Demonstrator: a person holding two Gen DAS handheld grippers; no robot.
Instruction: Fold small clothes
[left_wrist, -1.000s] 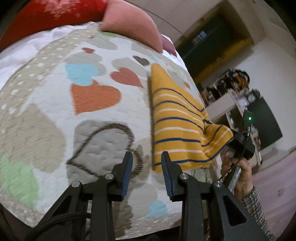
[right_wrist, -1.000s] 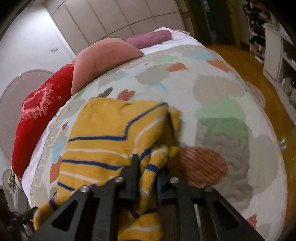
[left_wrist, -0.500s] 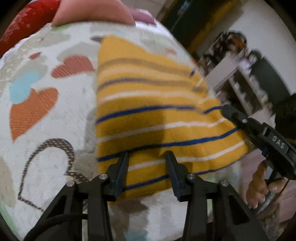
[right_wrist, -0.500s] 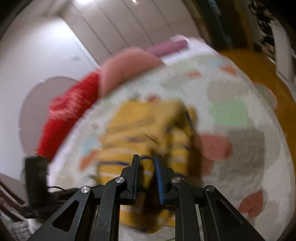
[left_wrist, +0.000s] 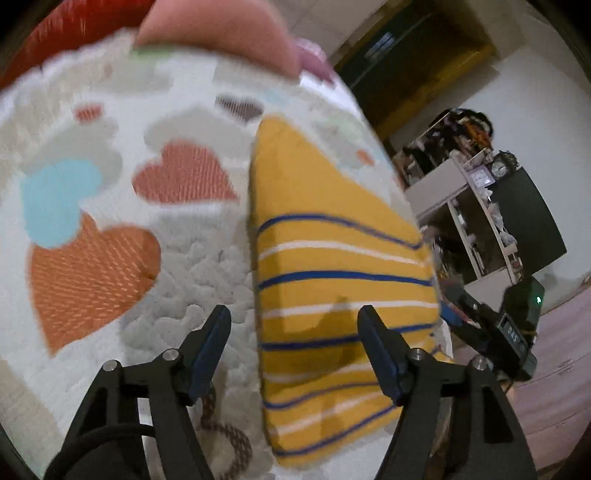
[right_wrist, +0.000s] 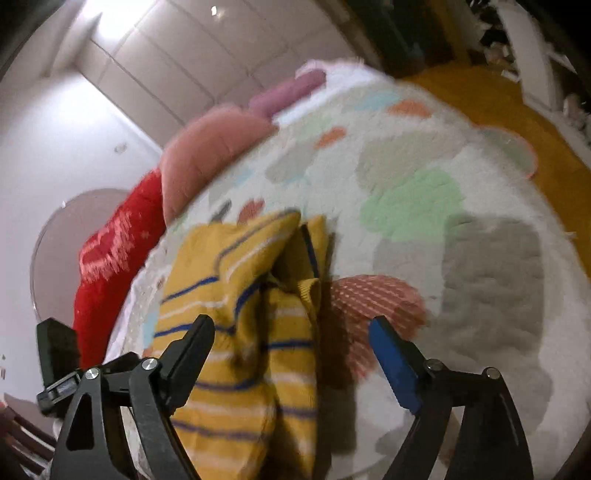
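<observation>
A small yellow garment (left_wrist: 332, 266) with blue and white stripes lies folded on a white bedspread (left_wrist: 192, 266) patterned with coloured hearts. My left gripper (left_wrist: 295, 350) hovers open over its near left edge, nothing between the fingers. From the right wrist view the garment (right_wrist: 236, 332) shows a bunched fold down its middle. My right gripper (right_wrist: 291, 358) stands wide open above it, holding nothing. The right gripper's body (left_wrist: 495, 328) also appears at the garment's right edge in the left wrist view.
Pink (right_wrist: 210, 147), red (right_wrist: 110, 258) and mauve (right_wrist: 288, 92) cushions line the far end of the bed. A cluttered shelf unit (left_wrist: 469, 206) stands past the bed's right side. A yellow rug (right_wrist: 498, 103) covers the floor beyond the bed.
Both grippers have opened; the right one let go of the garment's bunched edge, which now lies on the bed. The left gripper pulled back from the cloth.
</observation>
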